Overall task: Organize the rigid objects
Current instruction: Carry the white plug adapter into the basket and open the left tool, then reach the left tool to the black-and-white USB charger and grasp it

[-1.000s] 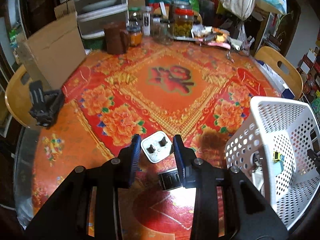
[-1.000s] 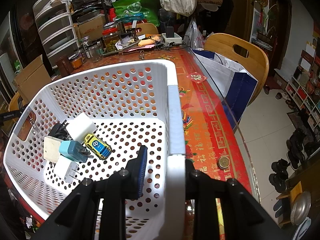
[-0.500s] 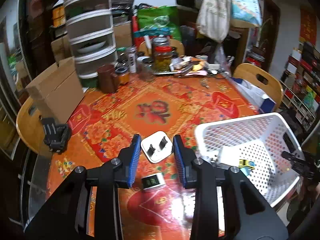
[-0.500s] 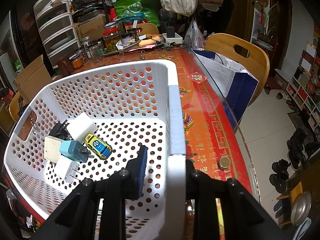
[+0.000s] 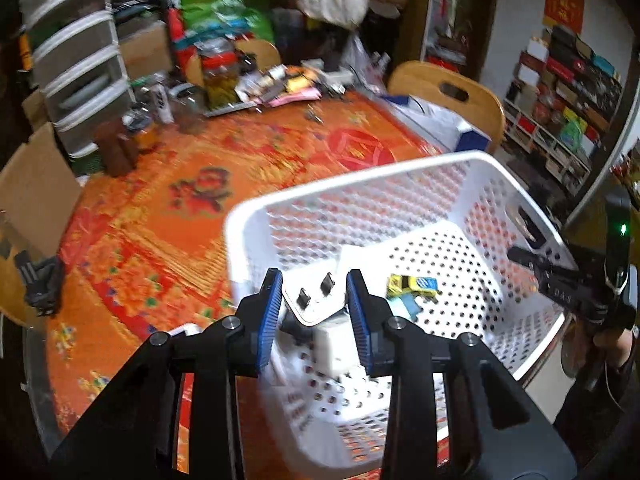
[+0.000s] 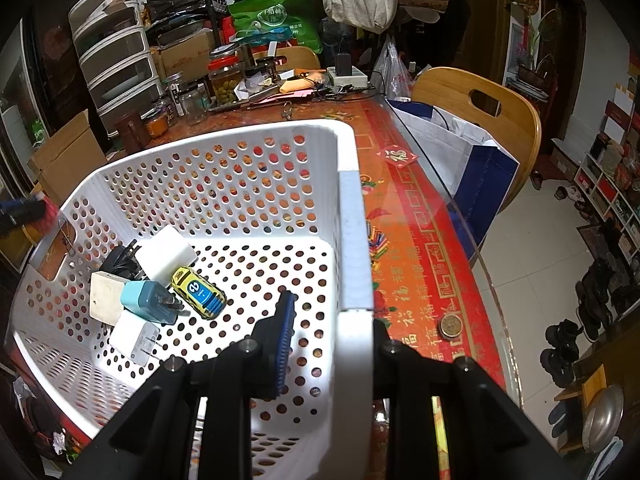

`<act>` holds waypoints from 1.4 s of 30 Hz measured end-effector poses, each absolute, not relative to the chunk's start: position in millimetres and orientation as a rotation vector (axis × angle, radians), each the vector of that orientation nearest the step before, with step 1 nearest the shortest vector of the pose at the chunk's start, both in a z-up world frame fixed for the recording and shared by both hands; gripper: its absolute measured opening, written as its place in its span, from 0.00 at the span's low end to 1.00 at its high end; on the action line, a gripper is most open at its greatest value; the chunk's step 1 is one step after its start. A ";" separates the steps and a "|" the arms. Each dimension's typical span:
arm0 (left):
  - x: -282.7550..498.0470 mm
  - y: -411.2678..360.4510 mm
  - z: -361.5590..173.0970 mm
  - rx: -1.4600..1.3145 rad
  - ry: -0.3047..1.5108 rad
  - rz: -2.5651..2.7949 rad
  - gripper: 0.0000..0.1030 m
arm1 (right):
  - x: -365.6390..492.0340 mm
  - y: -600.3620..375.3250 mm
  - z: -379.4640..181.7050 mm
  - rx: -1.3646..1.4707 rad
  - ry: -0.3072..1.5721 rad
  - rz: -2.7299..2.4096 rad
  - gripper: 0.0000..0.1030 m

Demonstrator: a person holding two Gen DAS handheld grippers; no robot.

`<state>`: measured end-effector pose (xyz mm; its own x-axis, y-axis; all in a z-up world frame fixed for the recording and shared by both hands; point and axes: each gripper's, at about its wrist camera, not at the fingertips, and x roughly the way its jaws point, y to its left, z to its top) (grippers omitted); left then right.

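My left gripper is shut on a white plug adapter, prongs up, and holds it over the near-left part of the white perforated basket. My right gripper is shut on the basket's right rim, one finger inside and one outside the wall. Inside the basket lie a yellow toy car, a teal charger, several white chargers and a black plug. The car also shows in the left wrist view.
The basket stands on a red and orange patterned table. Jars and clutter crowd the far edge. A black object sits at the table's left edge. A coin lies right of the basket. Wooden chairs stand beyond the table.
My left gripper has lifted the white plug adapter off the table and carried it right, over the basket. The right gripper has kept its hold on the basket rim.
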<state>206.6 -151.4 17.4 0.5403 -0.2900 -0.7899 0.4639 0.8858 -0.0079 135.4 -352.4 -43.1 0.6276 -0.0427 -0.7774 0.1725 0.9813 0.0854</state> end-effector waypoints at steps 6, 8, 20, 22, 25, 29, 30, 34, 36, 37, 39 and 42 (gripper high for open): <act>196.2 -186.8 -3.8 0.286 0.947 -0.516 0.30 | 135.4 -353.5 -43.4 0.162 0.881 -0.118 0.24; 193.8 -197.9 -10.4 0.306 0.969 -0.537 0.30 | 135.3 -354.1 -43.4 0.164 0.880 -0.117 0.24; 194.3 -234.9 -51.6 0.370 1.091 -0.606 0.30 | 135.0 -354.6 -43.4 0.163 0.880 -0.116 0.24; 196.6 -233.9 -53.7 0.365 1.101 -0.604 0.30 | 135.0 -354.7 -43.5 0.165 0.879 -0.117 0.24; 199.8 -232.2 -56.4 0.358 1.107 -0.605 0.30 | 135.0 -354.6 -43.5 0.164 0.879 -0.116 0.24; 201.9 -228.5 -53.1 0.330 1.069 -0.619 0.62 | 135.0 -354.7 -43.5 0.164 0.880 -0.116 0.24; 200.7 -224.6 -48.5 0.321 1.037 -0.620 0.76 | 134.7 -354.9 -43.6 0.164 0.881 -0.116 0.24; 191.0 -209.2 -24.8 0.300 0.933 -0.629 0.84 | 135.0 -355.3 -44.0 0.158 0.888 -0.122 0.24; 180.9 -191.1 -9.3 0.304 0.856 -0.600 0.88 | 134.9 -355.1 -44.1 0.154 0.890 -0.127 0.24; 178.3 -183.7 -4.6 0.302 0.835 -0.582 0.89 | 135.2 -355.2 -44.0 0.154 0.891 -0.128 0.24; 172.7 -153.2 7.9 0.275 0.776 -0.514 0.92 | 134.8 -355.0 -43.9 0.151 0.892 -0.131 0.24; 166.7 -103.5 18.0 0.232 0.692 -0.432 1.00 | 134.7 -354.7 -43.4 0.147 0.894 -0.134 0.24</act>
